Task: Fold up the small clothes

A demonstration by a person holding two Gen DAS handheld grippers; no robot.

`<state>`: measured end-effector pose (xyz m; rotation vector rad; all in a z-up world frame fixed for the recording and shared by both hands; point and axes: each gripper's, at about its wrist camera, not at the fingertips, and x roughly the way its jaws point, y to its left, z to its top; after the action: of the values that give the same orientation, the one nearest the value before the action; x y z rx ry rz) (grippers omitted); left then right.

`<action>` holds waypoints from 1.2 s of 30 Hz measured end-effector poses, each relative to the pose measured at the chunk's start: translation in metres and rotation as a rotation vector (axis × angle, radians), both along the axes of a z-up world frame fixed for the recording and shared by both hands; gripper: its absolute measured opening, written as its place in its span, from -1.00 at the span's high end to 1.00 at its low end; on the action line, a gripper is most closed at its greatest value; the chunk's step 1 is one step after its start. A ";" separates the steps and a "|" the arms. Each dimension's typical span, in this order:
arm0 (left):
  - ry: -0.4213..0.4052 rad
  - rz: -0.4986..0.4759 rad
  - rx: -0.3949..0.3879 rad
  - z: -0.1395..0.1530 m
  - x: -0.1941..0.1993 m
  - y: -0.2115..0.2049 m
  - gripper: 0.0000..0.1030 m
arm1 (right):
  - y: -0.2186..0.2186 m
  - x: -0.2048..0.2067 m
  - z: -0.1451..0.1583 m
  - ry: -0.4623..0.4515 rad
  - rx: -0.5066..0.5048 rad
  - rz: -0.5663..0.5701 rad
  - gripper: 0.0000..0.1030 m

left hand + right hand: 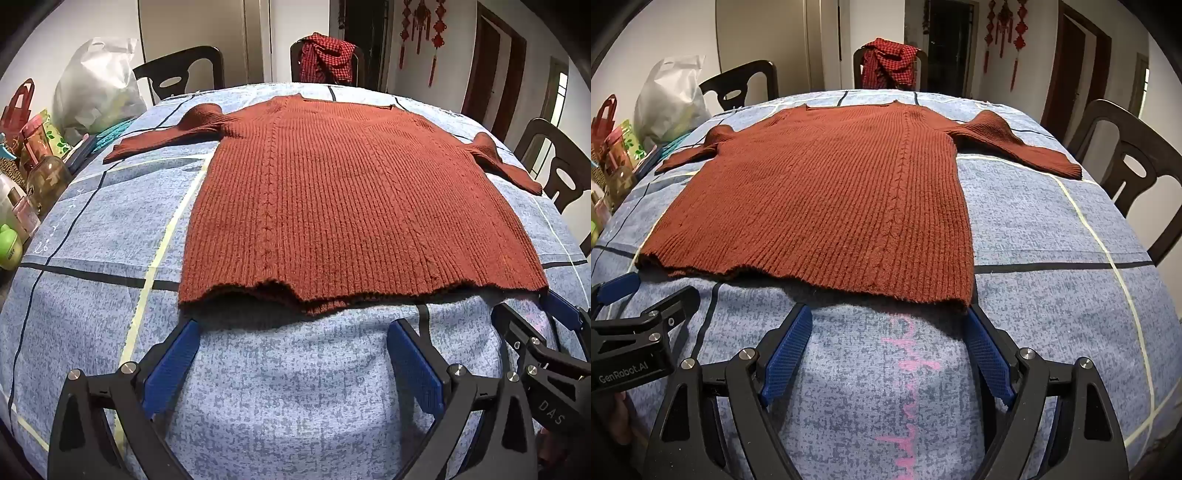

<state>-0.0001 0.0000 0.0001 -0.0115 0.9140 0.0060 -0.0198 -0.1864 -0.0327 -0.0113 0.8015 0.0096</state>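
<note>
A rust-red ribbed knit sweater lies flat on a blue patterned cloth that covers the table, both sleeves spread out to the sides and the hem toward me. My left gripper stands open just short of the hem's left part, its blue pads empty. My right gripper is open too, close to the hem's right corner, nothing between its fingers. Each gripper also shows at the edge of the other's view: the right gripper and the left gripper.
Dark wooden chairs ring the table; the far one carries a red checked garment. Bottles, jars and a white plastic bag crowd the left edge. Red hanging ornaments are on the back wall.
</note>
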 end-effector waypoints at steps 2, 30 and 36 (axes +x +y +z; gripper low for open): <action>0.003 0.001 0.002 0.000 0.000 0.000 -1.00 | 0.000 0.000 0.000 0.001 -0.006 0.000 -0.62; -0.022 0.016 0.006 0.000 -0.003 0.000 -1.00 | 0.000 -0.002 0.000 -0.007 -0.002 -0.001 -0.62; -0.022 0.016 0.006 0.000 -0.003 -0.001 -1.00 | 0.000 -0.002 0.000 -0.008 -0.002 -0.001 -0.62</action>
<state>-0.0034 -0.0006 0.0001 -0.0134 0.8915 0.0235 -0.0219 -0.1867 -0.0330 -0.0131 0.7933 0.0073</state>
